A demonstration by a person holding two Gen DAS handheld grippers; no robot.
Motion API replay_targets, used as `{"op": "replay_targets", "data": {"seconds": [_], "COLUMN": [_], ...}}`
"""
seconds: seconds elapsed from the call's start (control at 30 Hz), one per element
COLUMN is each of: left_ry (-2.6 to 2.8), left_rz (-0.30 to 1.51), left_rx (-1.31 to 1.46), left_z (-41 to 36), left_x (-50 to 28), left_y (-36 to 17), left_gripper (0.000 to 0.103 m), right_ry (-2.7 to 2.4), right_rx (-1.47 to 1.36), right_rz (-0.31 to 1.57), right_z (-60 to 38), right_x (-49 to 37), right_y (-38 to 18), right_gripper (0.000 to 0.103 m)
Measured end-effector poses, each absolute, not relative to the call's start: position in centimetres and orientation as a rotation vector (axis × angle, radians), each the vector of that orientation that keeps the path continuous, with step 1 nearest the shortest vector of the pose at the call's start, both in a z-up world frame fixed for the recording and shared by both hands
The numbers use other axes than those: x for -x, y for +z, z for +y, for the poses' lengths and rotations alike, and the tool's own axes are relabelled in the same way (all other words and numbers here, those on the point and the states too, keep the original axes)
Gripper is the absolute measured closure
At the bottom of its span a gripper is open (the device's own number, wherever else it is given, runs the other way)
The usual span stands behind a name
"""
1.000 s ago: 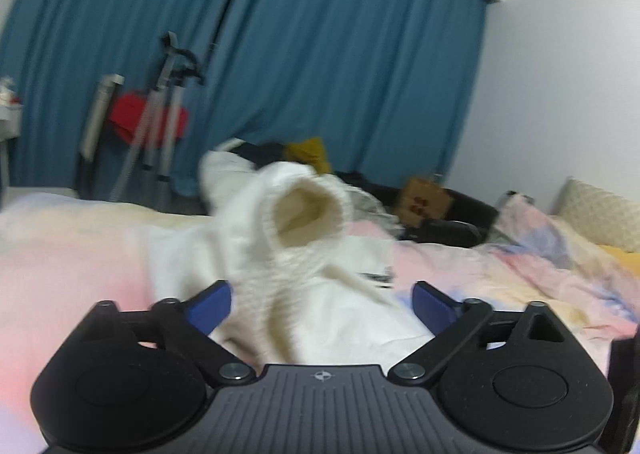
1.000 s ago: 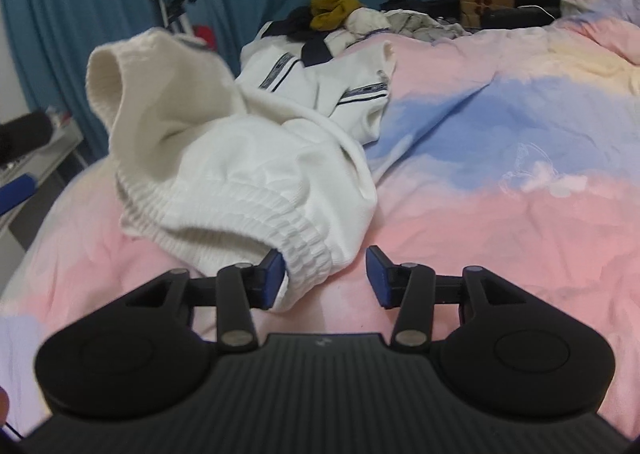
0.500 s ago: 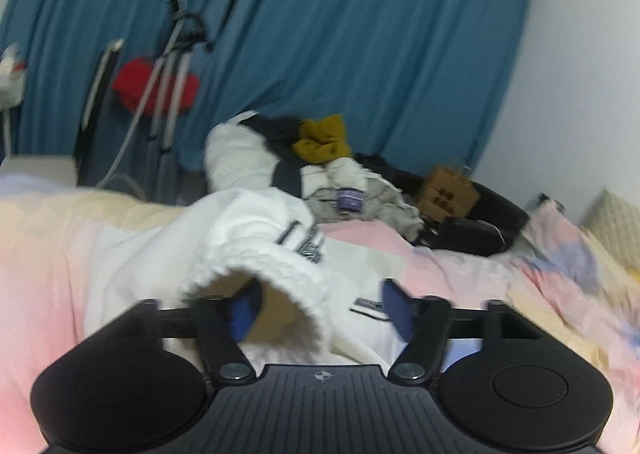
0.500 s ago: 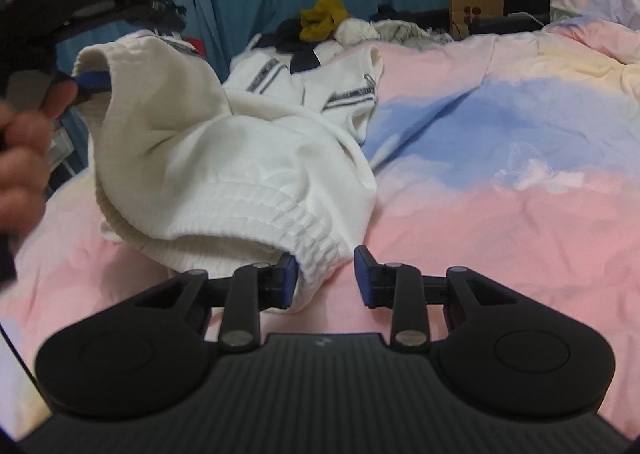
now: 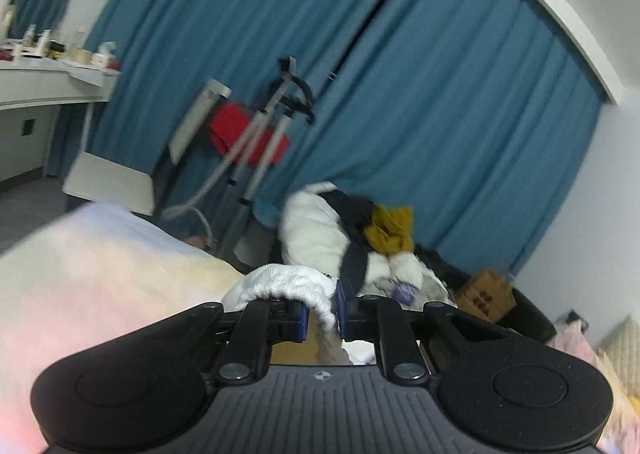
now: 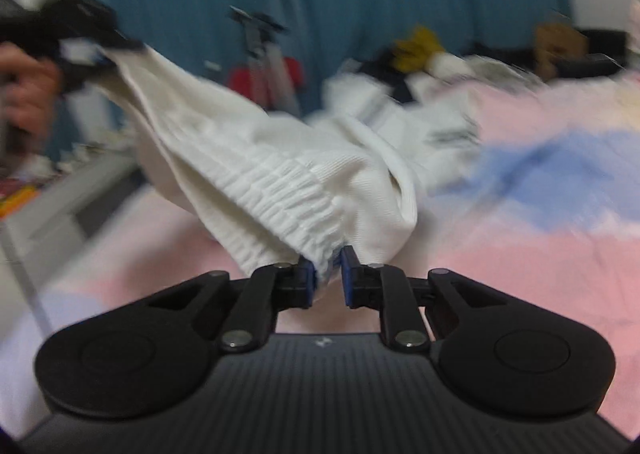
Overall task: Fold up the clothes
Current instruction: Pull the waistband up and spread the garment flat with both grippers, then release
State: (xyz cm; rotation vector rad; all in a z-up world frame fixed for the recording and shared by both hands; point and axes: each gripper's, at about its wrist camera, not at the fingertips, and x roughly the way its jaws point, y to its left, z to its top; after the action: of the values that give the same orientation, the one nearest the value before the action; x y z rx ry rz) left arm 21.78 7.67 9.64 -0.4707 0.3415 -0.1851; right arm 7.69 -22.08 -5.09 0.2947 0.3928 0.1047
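At the far left of the right wrist view, blurred, a hand (image 6: 24,93) holds the left gripper (image 6: 90,49), whose jaws have just been closing and are now clamped on one end of the white ribbed waistband (image 6: 276,189) of a white garment (image 6: 384,149). In the left wrist view the same gripper (image 5: 320,312) shows its blue pads (image 5: 303,318) pressed together on the gathered white band (image 5: 288,284), which bunches over the left finger and hangs down between the two.

From that high left corner the waistband runs down and to the right, lifted off the bed, to the right gripper (image 6: 328,278) in the near middle. Its jaws have also just been closing, and its blue pads (image 6: 347,274) pinch the other end of the elastic edge. The rest of the garment trails away to the far right and lies on the pink and blue bedspread (image 6: 540,193).

Farther back, a pile of clothes (image 5: 360,238) with a mustard-yellow piece (image 5: 392,228) sits at the far edge of the bed, in front of the blue curtain (image 5: 440,93). Left of the pile stands a metal-legged stand with a red item (image 5: 248,133) on it, and farther left a white counter (image 5: 40,85) carries small bottles. A brown cardboard box (image 5: 484,292) lies right of the pile.
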Motion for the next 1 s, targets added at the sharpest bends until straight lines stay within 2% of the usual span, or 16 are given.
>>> {"op": "replay_targets", "data": {"seconds": [0.17, 0.4, 0.57, 0.7, 0.8, 0.93, 1.0], "left_ry": [-0.126, -0.050, 0.067, 0.128, 0.155, 0.137, 0.122], "left_rz": [0.350, 0.353, 0.441, 0.567, 0.652, 0.665, 0.654], "left_rx": [0.532, 0.472, 0.400, 0.424, 0.435, 0.458, 0.466], "left_z": [17.0, 29.2, 35.3, 39.3, 40.9, 41.5, 41.3], "left_x": [-22.9, -24.9, -30.4, -34.0, -36.4, -36.3, -35.6], "left_y": [13.1, 17.1, 12.2, 4.7, -0.3, -2.0, -1.8], "left_gripper": [0.090, 0.090, 0.091, 0.091, 0.091, 0.089, 0.084], "right_ry": [0.315, 0.570, 0.668, 0.679, 0.707, 0.729, 0.744], "right_rx": [-0.358, -0.341, -0.321, -0.290, -0.258, -0.222, -0.219], "right_rz": [0.331, 0.374, 0.444, 0.592, 0.610, 0.593, 0.591], "right_z": [-15.5, -1.9, 4.9, 7.9, 8.4, 8.6, 8.5], "right_x": [-6.3, -9.7, -14.3, -17.7, -18.3, -17.9, -18.1], "right_y": [-1.1, -0.4, -4.0, -8.3, -9.5, -9.0, -8.6], "right_gripper": [0.089, 0.088, 0.088, 0.088, 0.086, 0.082, 0.076]}}
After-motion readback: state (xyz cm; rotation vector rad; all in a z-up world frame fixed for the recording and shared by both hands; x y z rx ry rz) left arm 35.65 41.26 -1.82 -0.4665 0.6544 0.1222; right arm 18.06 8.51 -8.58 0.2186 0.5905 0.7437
